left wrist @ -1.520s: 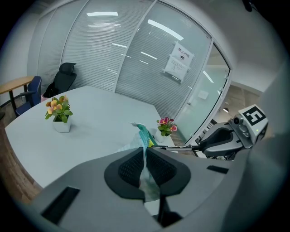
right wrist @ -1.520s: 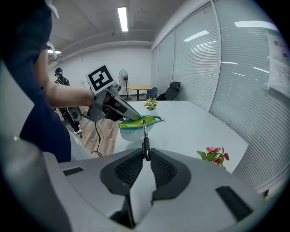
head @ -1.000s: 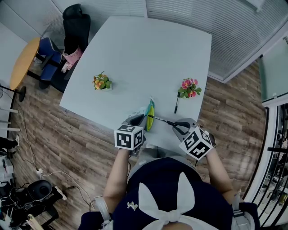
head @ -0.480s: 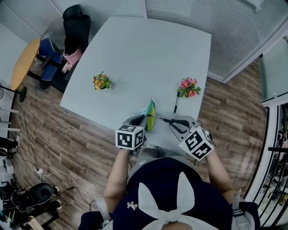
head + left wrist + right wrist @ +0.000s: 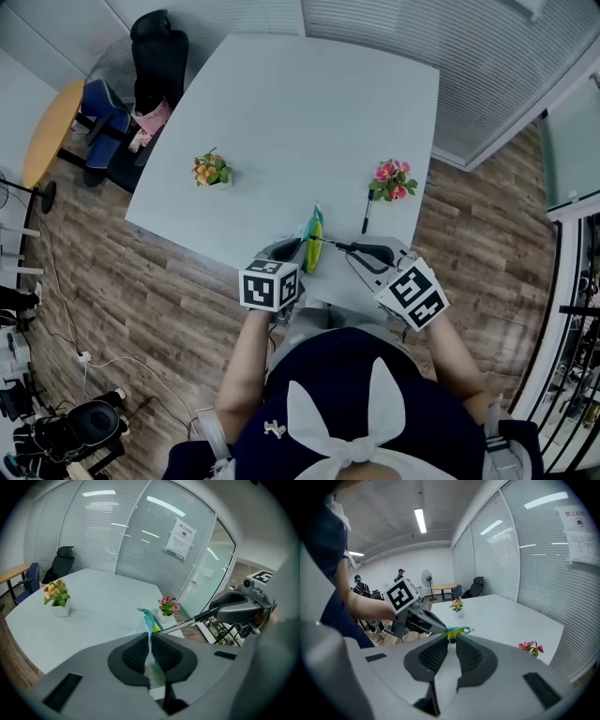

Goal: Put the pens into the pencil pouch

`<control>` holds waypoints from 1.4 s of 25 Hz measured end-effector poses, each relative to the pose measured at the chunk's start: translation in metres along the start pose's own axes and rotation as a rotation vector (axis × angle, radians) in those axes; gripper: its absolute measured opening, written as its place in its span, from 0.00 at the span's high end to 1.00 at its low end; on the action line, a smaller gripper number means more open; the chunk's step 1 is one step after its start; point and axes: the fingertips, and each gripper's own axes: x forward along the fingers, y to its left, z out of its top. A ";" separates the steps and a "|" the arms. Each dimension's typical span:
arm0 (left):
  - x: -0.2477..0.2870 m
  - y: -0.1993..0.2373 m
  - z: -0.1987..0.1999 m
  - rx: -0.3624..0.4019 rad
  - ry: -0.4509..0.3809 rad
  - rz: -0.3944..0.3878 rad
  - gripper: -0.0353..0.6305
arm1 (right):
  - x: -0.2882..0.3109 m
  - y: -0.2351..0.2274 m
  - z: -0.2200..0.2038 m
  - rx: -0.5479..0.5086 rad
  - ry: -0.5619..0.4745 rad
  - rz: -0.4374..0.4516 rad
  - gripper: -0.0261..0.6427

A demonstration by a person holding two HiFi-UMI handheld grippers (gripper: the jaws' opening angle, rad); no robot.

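Note:
The green and teal pencil pouch (image 5: pixel 313 240) hangs at the table's near edge, and my left gripper (image 5: pixel 287 250) is shut on its near edge. In the left gripper view the pouch fabric (image 5: pixel 149 631) is pinched between the pads. My right gripper (image 5: pixel 364 252) is shut on a black and silver pen (image 5: pixel 334 247), which points left with its tip at the pouch mouth. That pen (image 5: pixel 186 620) reaches in from the right gripper (image 5: pixel 238 609). In the right gripper view the pouch (image 5: pixel 458 631) lies just past the nearly closed jaws. A second pen (image 5: pixel 367 215) lies on the table.
The white table (image 5: pixel 309 122) carries a pot of orange flowers (image 5: pixel 212 172) on the left and a pot of pink flowers (image 5: pixel 394 182) on the right, next to the loose pen. A black chair (image 5: pixel 155 56) stands at the far left corner. Wood floor surrounds the table.
My right gripper has lifted and turned, so the pen lies flatter, with its tip still at the pouch mouth. The left gripper and pouch have stayed put.

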 end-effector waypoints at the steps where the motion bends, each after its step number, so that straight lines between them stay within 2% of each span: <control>1: 0.000 0.000 0.000 -0.001 0.000 0.002 0.89 | 0.001 0.000 -0.001 0.000 0.006 0.001 0.87; 35: -0.001 0.004 -0.005 0.003 0.006 -0.017 0.89 | 0.039 0.017 -0.003 -0.024 0.061 0.051 0.87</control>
